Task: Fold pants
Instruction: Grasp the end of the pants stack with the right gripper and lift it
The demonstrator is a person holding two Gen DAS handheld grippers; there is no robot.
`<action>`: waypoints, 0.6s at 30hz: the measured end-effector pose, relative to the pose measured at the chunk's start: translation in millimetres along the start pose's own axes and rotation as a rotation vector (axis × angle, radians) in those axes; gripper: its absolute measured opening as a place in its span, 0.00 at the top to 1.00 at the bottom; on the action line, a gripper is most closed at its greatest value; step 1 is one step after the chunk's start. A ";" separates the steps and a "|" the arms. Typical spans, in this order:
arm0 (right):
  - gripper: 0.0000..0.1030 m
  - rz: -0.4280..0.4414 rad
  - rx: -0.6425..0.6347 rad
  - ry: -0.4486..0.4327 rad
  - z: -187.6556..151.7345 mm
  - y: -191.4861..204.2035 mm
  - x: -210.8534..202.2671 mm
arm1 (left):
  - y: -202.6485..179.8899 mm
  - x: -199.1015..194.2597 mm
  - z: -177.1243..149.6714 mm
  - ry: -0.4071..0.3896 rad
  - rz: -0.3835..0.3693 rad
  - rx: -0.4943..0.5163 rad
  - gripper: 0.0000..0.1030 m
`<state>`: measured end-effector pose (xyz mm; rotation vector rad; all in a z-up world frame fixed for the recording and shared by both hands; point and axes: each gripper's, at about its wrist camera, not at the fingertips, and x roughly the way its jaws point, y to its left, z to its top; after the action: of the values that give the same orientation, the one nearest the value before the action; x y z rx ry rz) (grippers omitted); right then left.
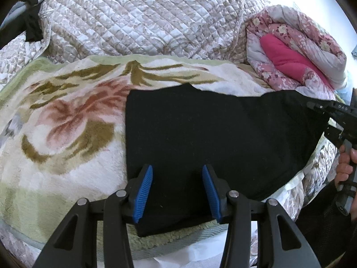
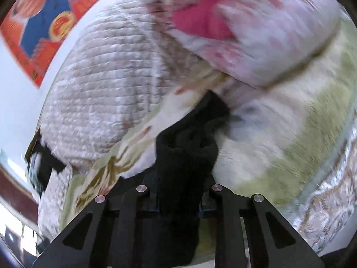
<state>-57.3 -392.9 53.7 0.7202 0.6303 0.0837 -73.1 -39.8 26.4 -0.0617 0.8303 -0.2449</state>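
Lying flat on the flowered blanket [image 1: 67,120], the black pants [image 1: 200,129] look already folded at least once into a broad dark slab, so the task seems partway done. At least one more fold appears to remain, and the raised right end suggests that fold is starting.

Starting at the left: the left tongs [image 1: 177,192] hover over the near left corner of the pants, their blue pads [image 1: 144,194] spread apart with cloth lying below and between them but not pinched. They are released and grip nothing. From these tongs the pants stretch ahead and off to the right, their far edge short of the quilted cover [image 1: 138,15] and the rolled pink quilt [image 1: 296,51].

Further right, the right tongs [image 1: 312,106] meet the far right corner of the pants, a hand [image 1: 344,165] on the handle. In the right wrist view, which is smeared, the right tongs [image 2: 180,203] are clenched on a bunched rope of black cloth running forward from between the jaws; the pads themselves are buried in fabric. That end of the pants looks lifted off the blanket, while the rest lies flat toward the left tongs.
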 end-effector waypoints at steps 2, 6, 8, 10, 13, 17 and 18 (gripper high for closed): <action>0.79 0.027 -0.032 0.008 1.6 16.9 0.3 | 4.6 -4.4 2.9 -0.017 0.013 -0.013 0.52; 0.79 0.097 -0.130 0.032 -1.3 62.7 2.4 | 22.6 -10.2 9.6 -0.038 0.043 -0.059 0.52; 0.79 0.132 -0.193 0.049 -6.8 88.8 5.7 | 33.2 -12.1 12.5 -0.044 0.061 -0.089 0.52; 0.79 0.162 -0.245 0.068 -13.7 109.5 10.4 | 43.1 -14.2 14.9 -0.049 0.077 -0.116 0.52; 0.79 0.209 -0.323 0.134 -34.4 141.0 26.2 | 58.7 -21.1 18.4 -0.068 0.101 -0.164 0.52; 0.79 0.239 -0.414 0.246 -76.0 169.0 56.3 | 79.8 -32.4 21.8 -0.094 0.131 -0.225 0.52; 0.79 0.241 -0.443 0.294 -93.3 174.8 68.9 | 84.6 -34.9 21.9 -0.099 0.138 -0.238 0.52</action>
<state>-29.8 -186.2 76.4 0.3513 0.7701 0.5428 -63.3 49.7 53.8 -0.2374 0.7586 -0.0122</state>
